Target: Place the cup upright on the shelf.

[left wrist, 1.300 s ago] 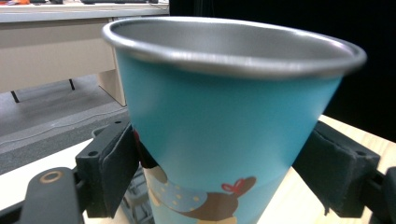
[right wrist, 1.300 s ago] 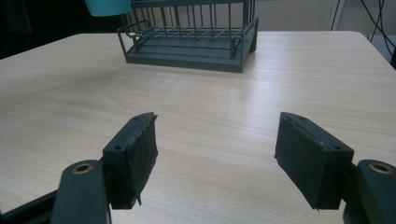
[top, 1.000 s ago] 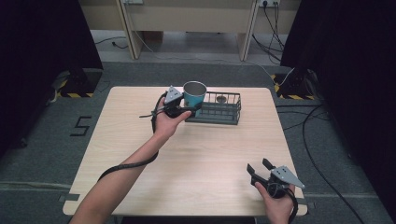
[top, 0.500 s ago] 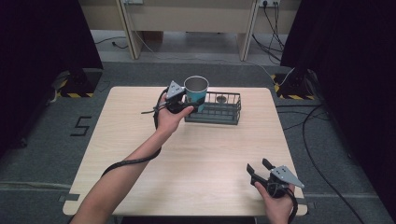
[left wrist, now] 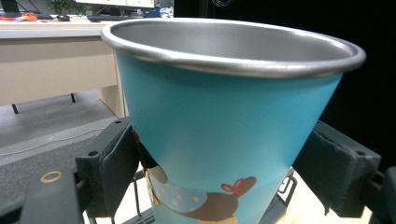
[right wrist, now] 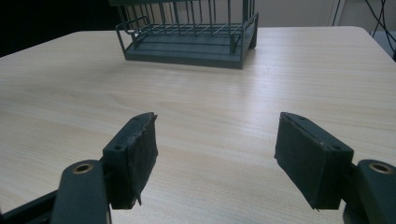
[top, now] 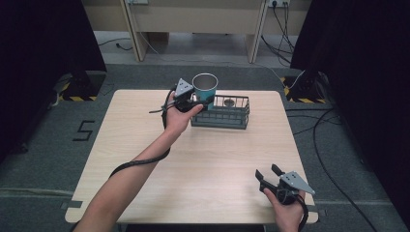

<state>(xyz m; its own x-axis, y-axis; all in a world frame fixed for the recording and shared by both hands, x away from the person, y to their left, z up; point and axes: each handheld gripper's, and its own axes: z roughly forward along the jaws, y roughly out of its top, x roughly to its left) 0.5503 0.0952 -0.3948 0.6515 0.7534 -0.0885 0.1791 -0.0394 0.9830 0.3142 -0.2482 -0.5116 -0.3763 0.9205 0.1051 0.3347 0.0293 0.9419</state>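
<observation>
High view: left hand-held gripper point(top: 196, 100) clamps cup point(top: 205, 86); right hand-held gripper point(top: 269, 175) gapes.

Black tool point(right wrist: 215, 161), grey three-cornered plate point(top: 296, 181)

One cup point(top: 205, 86), teal with a metal rim, cartoon print on its side. One wire basket point(top: 238, 117), dark. One small round thing point(top: 229, 102) inside the basket, too small to tell what. Two grippers: left gripper point(top: 197, 100), right gripper point(top: 267, 175). Two hands, one per gripper. One table point(top: 145, 130). One painted number point(top: 84, 130) on the floor.
</observation>
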